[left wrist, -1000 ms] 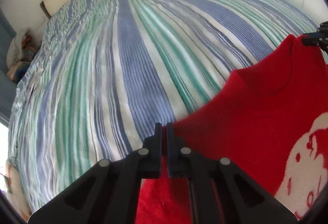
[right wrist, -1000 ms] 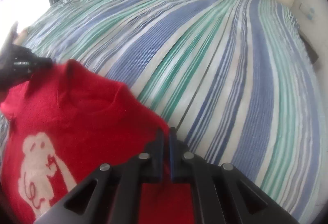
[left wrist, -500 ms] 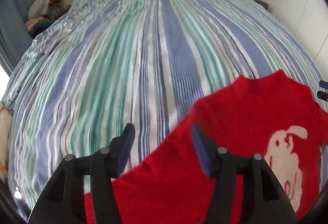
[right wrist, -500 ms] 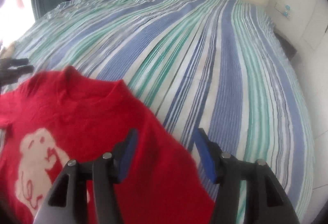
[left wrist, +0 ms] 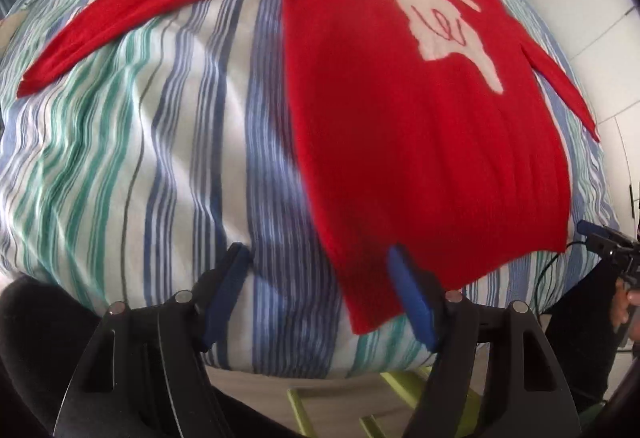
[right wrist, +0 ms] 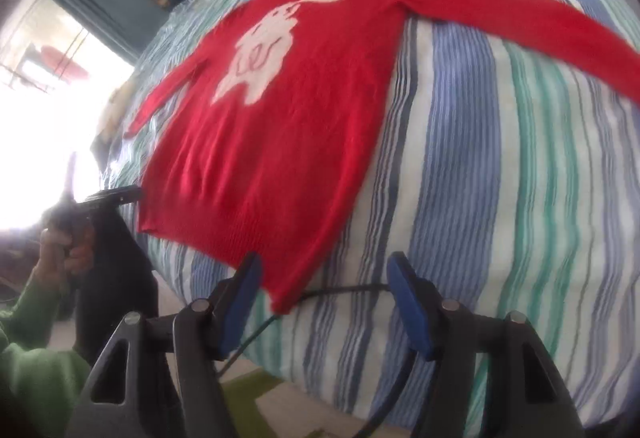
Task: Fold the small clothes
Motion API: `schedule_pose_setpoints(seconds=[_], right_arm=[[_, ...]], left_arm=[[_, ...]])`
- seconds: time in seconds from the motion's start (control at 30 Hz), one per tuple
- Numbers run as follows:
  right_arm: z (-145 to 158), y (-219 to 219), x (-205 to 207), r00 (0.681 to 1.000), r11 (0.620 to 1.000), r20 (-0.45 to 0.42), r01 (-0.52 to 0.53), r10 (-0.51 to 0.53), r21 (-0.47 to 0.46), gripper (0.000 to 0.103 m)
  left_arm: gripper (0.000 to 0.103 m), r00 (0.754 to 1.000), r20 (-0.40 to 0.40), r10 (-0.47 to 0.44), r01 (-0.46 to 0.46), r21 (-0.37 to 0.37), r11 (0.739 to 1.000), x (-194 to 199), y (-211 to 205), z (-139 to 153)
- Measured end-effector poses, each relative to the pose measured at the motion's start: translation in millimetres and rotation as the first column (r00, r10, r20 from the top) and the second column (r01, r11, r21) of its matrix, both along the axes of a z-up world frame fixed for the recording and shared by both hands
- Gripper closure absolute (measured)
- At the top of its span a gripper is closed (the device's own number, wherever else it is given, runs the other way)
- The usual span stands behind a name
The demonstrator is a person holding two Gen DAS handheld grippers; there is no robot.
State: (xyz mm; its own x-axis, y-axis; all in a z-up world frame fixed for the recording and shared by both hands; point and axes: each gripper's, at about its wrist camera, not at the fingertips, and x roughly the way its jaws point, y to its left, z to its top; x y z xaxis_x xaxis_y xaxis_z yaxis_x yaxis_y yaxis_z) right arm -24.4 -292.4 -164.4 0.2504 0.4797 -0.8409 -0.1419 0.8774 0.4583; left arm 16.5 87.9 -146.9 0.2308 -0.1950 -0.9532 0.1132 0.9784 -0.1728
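While the red knitted long-sleeved sweater with a white animal figure on its chest (left wrist: 420, 141) is lying flat and face up on the bed covered in a blue, green and white striped sheet (left wrist: 140, 141), both grippers are hanging over the near edge of the bed, apart from the cloth. In the left wrist view, going from the left: one long sleeve is stretching out far left across the stripes, the body is sitting right of centre, the other sleeve is angling down along the right side. The left gripper (left wrist: 320, 294) is released; its jaws have just been opening, with only the hem's lower corner showing between the blue pads (left wrist: 224, 302), nothing pinched. At the far right edge the other gripper is just showing, blurred. In the right wrist view a green sleeve (right wrist: 28, 350) and a hand (right wrist: 66, 238) are showing at left, then the sweater's hem, then bare sheet. The right gripper (right wrist: 324, 302) is also released, jaws just been opening, a black cable (right wrist: 344, 290) passing between them, hem corner near but untouched.
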Motion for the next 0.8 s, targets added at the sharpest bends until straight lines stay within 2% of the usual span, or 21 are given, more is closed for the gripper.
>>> schedule_pose_setpoints(seconds=[0.07, 0.13, 0.2, 0.23, 0.3, 0.37, 0.4, 0.43, 0.47, 0.53, 0.63, 0.7, 0.73, 0.8], right_arm=[[-11.4, 13.0, -16.2, 1.0, 1.0, -0.021, 0.007, -0.007, -0.008, 0.039], [-12.7, 23.2, -24.0, 0.998, 0.997, -0.063, -0.008, 0.003, -0.071, 0.039], [1.6, 27.7, -29.5, 0.999, 0.992, -0.017, -0.029, 0.027, -0.126, 0.039], [8.1, 26.5, -30.5, 0.999, 0.994, 0.017, -0.028, 0.03, -0.108, 0.039], [5.5, 19.9, -23.5, 0.999, 0.999, 0.029, 0.025, -0.023, -0.042, 0.038], [-16.7, 19.9, -11.2, 0.997, 0.997, -0.023, 0.071, -0.07, 0.031, 0.038], [-30.0, 23.7, -6.6, 0.996, 0.996, -0.059, 0.065, -0.062, 0.061, 0.041], [-40.6, 27.3, -4.4, 0.996, 0.994, -0.073, 0.065, -0.059, 0.084, 0.063], [-46.7, 28.1, -4.0, 0.994, 0.992, -0.071, 0.086, -0.079, 0.088, 0.1], [-51.2, 22.2, -7.6, 0.986, 0.983, -0.081, 0.155, -0.148, 0.095, 0.099], [-57.2, 19.5, -20.2, 0.975, 0.978, -0.083, 0.209, -0.206, 0.025, 0.099], [-56.0, 23.8, -25.5, 0.974, 0.975, -0.053, 0.221, -0.22, -0.001, 0.1], [-52.9, 25.7, -26.6, 0.975, 0.976, -0.039, 0.218, -0.218, -0.011, 0.094], [-44.5, 26.3, -28.9, 0.975, 0.975, -0.016, 0.219, -0.22, -0.024, 0.076]], left_arm=[[0.029, 1.0, 0.008, -0.013, 0.013, 0.013, 1.0, -7.7, -9.7, -0.5], [0.029, 0.999, 0.025, -0.03, 0.029, 0.042, 0.999, -12.2, -17.3, -1.1], [0.028, 0.999, 0.033, -0.017, 0.016, 0.044, 0.999, -14.7, -18.1, -3.4], [0.028, 0.999, 0.034, -0.001, -0.001, 0.04, 0.999, -14.6, -17.1, -5.6], [0.027, 0.998, 0.042, 0.038, -0.04, 0.039, 0.998, -15.3, -14.3, -11.1], [0.022, 0.996, 0.055, 0.075, -0.076, 0.016, 0.997, -15.1, -10.5, -13.5], [0.023, 0.994, 0.054, 0.093, -0.093, 0.006, 0.996, -14.3, -8.8, -15.5], [0.031, 0.993, 0.046, 0.107, -0.108, 0.007, 0.994, -14.0, -7.0, -18.4], [0.045, 0.993, 0.037, 0.111, -0.112, 0.036, 0.993, -14.4, -6.0, -22.2], [0.048, 0.994, 0.038, 0.1, -0.102, 0.078, 0.992, -16.1, -6.8, -27.6], [0.046, 0.994, 0.063, 0.087, -0.093, 0.102, 0.99, -18.7, -11.7, -24.7], [0.037, 0.994, 0.064, 0.088, -0.094, 0.097, 0.991, -23.2, -11.5, -18.9], [0.032, 0.994, 0.063, 0.094, -0.099, 0.082, 0.992, -26.2, -9.1, -13.0], [0.03, 0.989, 0.103, 0.103, -0.106, 0.027, 0.994, -34.8, -2.5, 4.4]])
